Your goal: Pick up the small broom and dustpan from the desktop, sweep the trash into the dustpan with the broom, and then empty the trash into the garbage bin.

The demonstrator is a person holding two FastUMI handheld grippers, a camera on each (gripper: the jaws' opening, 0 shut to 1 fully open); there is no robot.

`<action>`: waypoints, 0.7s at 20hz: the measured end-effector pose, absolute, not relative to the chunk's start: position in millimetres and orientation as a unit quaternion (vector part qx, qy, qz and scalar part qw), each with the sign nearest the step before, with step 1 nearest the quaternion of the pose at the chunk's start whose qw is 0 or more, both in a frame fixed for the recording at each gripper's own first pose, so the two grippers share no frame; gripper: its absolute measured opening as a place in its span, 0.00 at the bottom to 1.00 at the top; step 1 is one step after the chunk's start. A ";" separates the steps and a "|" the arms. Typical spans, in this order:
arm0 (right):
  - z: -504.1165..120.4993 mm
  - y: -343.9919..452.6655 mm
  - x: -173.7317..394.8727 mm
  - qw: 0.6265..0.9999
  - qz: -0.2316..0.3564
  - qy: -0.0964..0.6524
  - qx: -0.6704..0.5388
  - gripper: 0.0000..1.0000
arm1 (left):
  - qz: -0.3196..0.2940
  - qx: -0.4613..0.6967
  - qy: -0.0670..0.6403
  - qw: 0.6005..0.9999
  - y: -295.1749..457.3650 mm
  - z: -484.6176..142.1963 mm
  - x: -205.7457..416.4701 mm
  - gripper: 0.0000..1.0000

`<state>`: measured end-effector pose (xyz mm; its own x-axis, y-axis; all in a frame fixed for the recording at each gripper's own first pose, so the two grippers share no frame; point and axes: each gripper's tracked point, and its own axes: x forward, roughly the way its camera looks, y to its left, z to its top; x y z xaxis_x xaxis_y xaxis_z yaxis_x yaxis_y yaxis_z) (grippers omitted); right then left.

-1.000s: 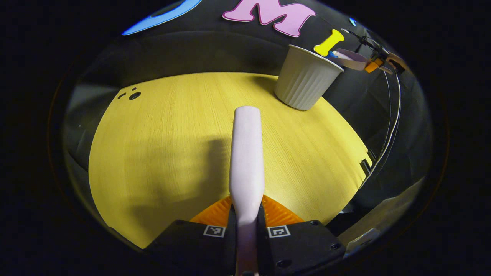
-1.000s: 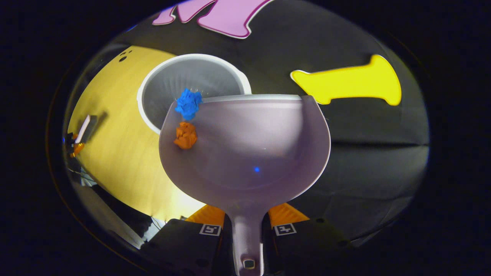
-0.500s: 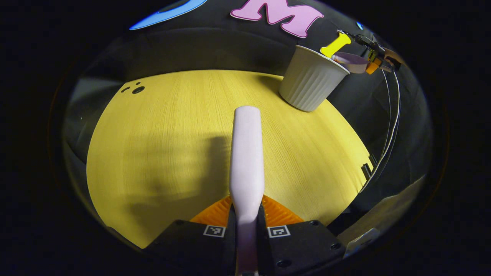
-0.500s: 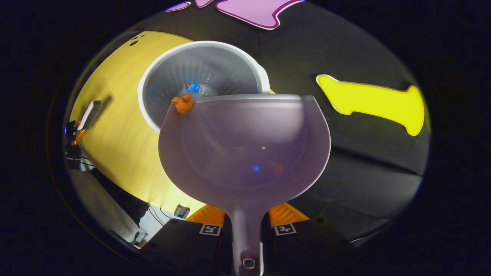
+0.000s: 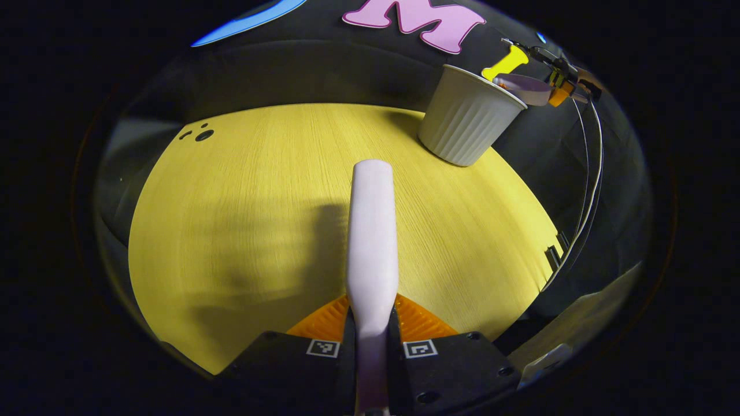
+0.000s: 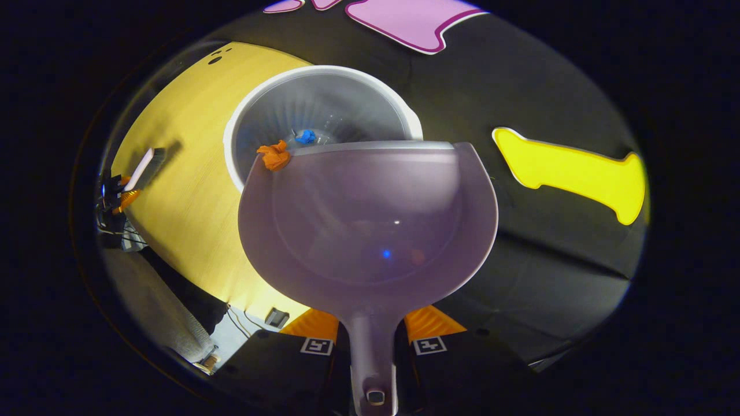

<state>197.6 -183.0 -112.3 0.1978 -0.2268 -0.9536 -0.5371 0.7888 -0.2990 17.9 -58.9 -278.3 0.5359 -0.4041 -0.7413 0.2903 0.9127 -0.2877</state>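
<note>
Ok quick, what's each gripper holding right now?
Left gripper: shut on the broom.
Right gripper: shut on the dustpan, tipped over the garbage bin.

Yellow wood-grain desktop — ribbed white garbage bin at its far edge

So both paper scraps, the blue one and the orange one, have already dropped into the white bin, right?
Not quite. The right gripper view shows only the blue scrap down inside the white bin; the orange scrap sits at the dustpan lip, above the bin's opening.
</note>
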 end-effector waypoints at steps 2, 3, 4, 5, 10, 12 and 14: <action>-112.6 -183.1 200.4 0.712 0.109 0.622 -0.305 0.35 | -0.196 -0.066 0.435 0.876 -59.6 -276.0 17.8 0.26; -113.3 -184.4 200.2 0.713 0.107 0.624 -0.303 0.35 | -0.196 -0.068 0.435 0.876 -59.7 -274.6 16.4 0.26; -111.9 -183.9 199.9 0.713 0.110 0.620 -0.308 0.35 | -0.196 -0.069 0.435 0.876 -59.2 -275.1 15.3 0.26; -111.1 -187.4 205.9 0.716 0.107 0.610 -0.321 0.35 | -0.195 -0.070 0.436 0.876 -59.6 -275.6 14.7 0.26; -110.5 -195.5 211.6 0.718 0.092 0.598 -0.345 0.35 | -0.191 -0.072 0.439 0.875 -61.0 -277.8 13.9 0.26; -110.6 -197.5 212.2 0.718 0.095 0.597 -0.345 0.35 | -0.192 -0.070 0.438 0.875 -62.2 -277.4 12.7 0.26; -110.8 -200.0 210.2 0.717 0.091 0.600 -0.342 0.35 | -0.191 -0.071 0.439 0.875 -62.3 -277.4 13.4 0.26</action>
